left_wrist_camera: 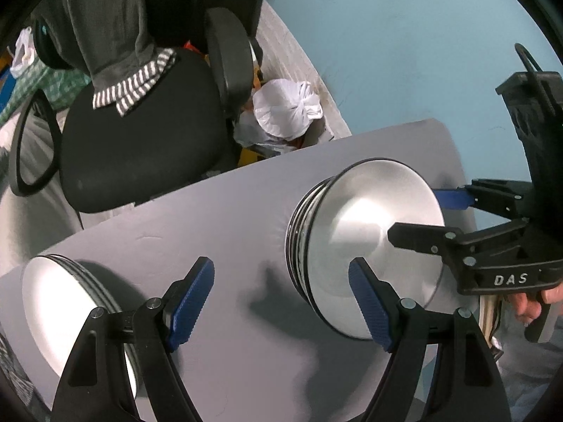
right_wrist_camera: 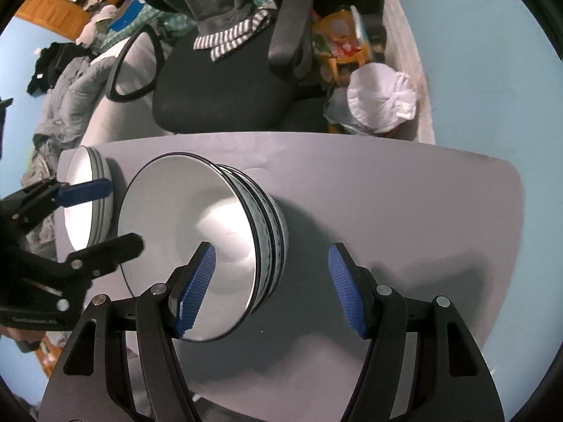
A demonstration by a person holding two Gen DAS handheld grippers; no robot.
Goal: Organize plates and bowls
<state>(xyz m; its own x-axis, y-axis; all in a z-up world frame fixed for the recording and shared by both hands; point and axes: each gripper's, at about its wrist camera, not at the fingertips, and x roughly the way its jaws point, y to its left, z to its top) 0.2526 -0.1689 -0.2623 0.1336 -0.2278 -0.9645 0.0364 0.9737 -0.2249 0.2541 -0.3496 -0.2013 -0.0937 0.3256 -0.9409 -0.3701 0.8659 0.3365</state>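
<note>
Left gripper (left_wrist_camera: 281, 302): nearest the left wrist camera, pointing steeply down at the table, jaws spread wide with nothing between the blue pads; its right pad overlaps the near rim of the bowl stack in that view, and contact cannot be told.
Right gripper (right_wrist_camera: 269, 288): jaws apart and empty, above the table; its left pad lies in front of the top bowl's inside, touching or not cannot be told.
Bowl stack (left_wrist_camera: 366, 242): several nested bowls, pale inside with dark-banded rims, standing mid-table between the two grippers.
Plate stack (left_wrist_camera: 67, 313): white plates with dark rims, at the table's left end, just beside the bowl stack and apart from it.
Table (left_wrist_camera: 218, 211): grey top, otherwise bare.
Hand (left_wrist_camera: 531, 302): fingers on the right gripper's handle, at the right edge.
Office chair (left_wrist_camera: 140, 133): black, beyond the far edge, a grey garment with striped cuffs draped on it.
White bag (left_wrist_camera: 285, 109): knotted, on the floor right of the chair.
</note>
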